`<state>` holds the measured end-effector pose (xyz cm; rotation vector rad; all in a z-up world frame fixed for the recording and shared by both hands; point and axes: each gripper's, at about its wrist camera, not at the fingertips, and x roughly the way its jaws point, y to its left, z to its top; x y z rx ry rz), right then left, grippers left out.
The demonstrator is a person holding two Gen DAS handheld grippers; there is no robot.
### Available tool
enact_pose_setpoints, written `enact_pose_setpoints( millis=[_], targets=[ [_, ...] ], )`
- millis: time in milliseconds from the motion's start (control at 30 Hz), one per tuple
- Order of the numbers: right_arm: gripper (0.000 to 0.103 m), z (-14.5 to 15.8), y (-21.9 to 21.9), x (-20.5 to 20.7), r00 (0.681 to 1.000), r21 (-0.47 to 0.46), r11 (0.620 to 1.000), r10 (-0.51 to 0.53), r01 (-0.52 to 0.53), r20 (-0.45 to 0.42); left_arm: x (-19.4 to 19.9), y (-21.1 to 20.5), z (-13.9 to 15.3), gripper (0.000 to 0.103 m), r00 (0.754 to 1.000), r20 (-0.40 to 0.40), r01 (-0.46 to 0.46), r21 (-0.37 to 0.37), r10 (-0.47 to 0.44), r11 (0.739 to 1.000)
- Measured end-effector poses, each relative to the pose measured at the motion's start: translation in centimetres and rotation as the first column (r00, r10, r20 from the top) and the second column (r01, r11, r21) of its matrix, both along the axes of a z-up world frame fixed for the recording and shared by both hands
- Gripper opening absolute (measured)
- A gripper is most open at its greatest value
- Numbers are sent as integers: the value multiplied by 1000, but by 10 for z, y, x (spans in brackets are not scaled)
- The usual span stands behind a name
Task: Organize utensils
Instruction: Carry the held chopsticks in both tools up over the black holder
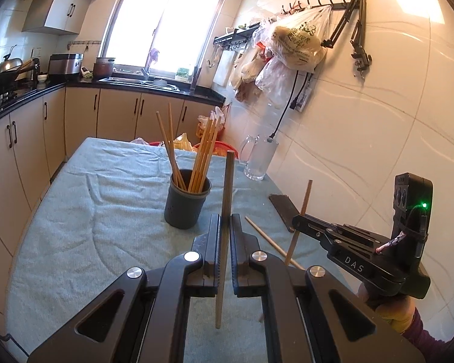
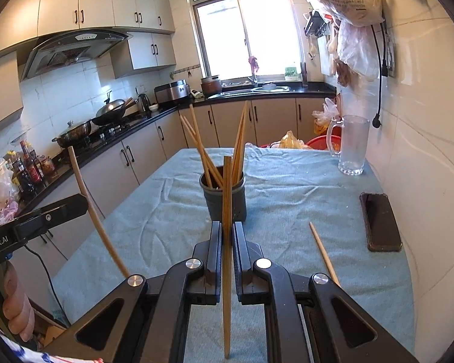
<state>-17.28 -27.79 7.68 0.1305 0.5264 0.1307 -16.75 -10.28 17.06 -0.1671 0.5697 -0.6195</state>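
We find the left gripper (image 1: 224, 227) and right gripper (image 2: 227, 236) each pinching one upright chopstick, both short of the holder cup (image 1: 187, 202), held vertical for dropping in. One loose chopstick (image 2: 324, 254) lies right of the cup.

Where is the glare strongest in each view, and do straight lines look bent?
Left wrist view: the window is blown out white, and the table edge curves strongly. Right wrist view: the window is also overexposed, and the cabinets bow near the rim.
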Motion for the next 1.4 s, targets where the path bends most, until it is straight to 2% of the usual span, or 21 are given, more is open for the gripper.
enact_pose_setpoints(
  millis=[200,467,567,667,733,833,933,1033,1133,1233,1333,1367,1400],
  targets=[
    [7,14,-4,14,1000,2,1000,-9,9,17,14,3,17,3,1000,24,-19,-7,19,1000],
    [7,41,-2,33,998,-17,1000,8,-7,56,37,2,47,1,994,95,-46,3,45,999],
    [7,44,-2,39,998,-9,1000,20,-20,56,45,4,44,1,995,78,-60,7,59,998],
    [7,39,-2,42,999,-2,1000,22,-22,42,56,15,28,3,993,23,-113,9,113,993],
    [7,32,-2,42,999,2,1000,26,-26,26,66,24,11,18,989,-45,-141,25,142,990],
    [7,26,-5,44,999,18,999,39,-39,1,86,41,-27,37,961,-167,-205,94,219,974],
    [7,20,-11,48,998,60,997,47,-45,-30,112,51,-62,37,925,-265,-238,160,274,958],
    [7,18,-19,51,998,88,996,40,-36,-42,150,57,-99,37,874,-378,-247,195,305,949],
    [7,18,-19,48,998,85,996,39,-35,-43,177,47,-122,37,852,-406,-234,271,331,934],
    [7,20,-19,45,998,82,996,38,-35,-39,202,39,-145,37,813,-440,-229,364,383,903],
    [7,22,-20,45,999,87,996,40,-37,-35,220,35,-160,37,784,-456,-232,415,422,880],
    [7,22,-20,45,999,87,996,40,-37,-34,222,34,-162,37,782,-454,-234,421,427,876],
    [7,22,-20,45,999,88,995,42,-39,-33,223,32,-161,35,792,-432,-242,428,432,871]
  ],
)
